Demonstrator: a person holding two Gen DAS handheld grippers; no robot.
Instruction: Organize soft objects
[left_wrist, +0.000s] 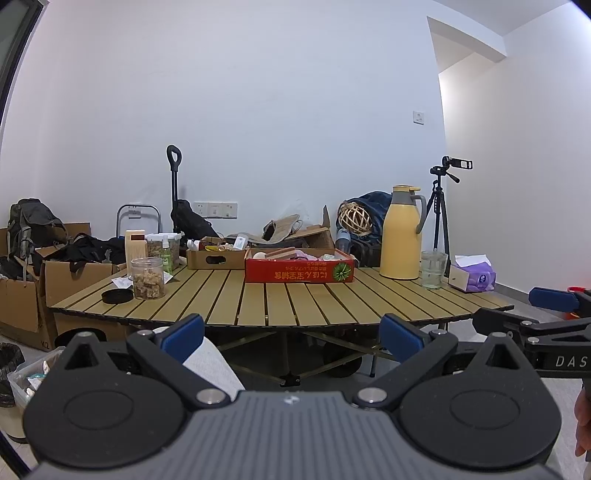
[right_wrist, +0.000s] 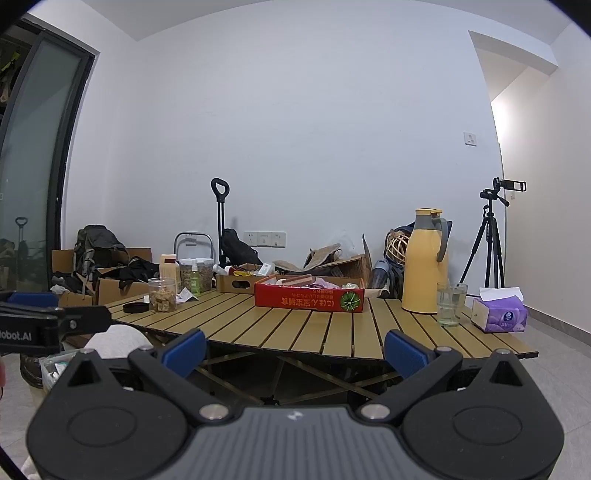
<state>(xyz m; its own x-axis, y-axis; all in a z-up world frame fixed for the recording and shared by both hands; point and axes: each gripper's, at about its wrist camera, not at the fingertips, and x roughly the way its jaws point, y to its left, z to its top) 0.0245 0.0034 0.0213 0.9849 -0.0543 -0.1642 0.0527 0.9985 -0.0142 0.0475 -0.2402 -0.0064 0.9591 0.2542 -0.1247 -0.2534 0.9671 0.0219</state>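
The soft things sit inside the red box (left_wrist: 299, 270) at the table's far middle, at about 12 o'clock from both claws, and its front wall hides most of them: only a pink cloth (left_wrist: 308, 253), a pale round shape and a striped block poke above the rim, too small to name surely. Behind it the brown carton (left_wrist: 216, 258) holds a jumble that cannot be made out. The floor-side bin (left_wrist: 27, 373) at 9 o'clock is cut off by the left claw's body.

The left gripper (left_wrist: 291, 338) stands wide, its blue pads far apart, holding nothing and hovering short of the slatted table (left_wrist: 280, 299). The right gripper (right_wrist: 293, 349) is likewise spread wide, touching nothing, just before the table's near edge.

At 2 o'clock stand the yellow jug (left_wrist: 400, 236), a glass (left_wrist: 434, 269) and a purple tissue pack (left_wrist: 476, 275); at 10 o'clock an open jar (left_wrist: 147, 278) with its black lid (left_wrist: 117, 296) beside it.
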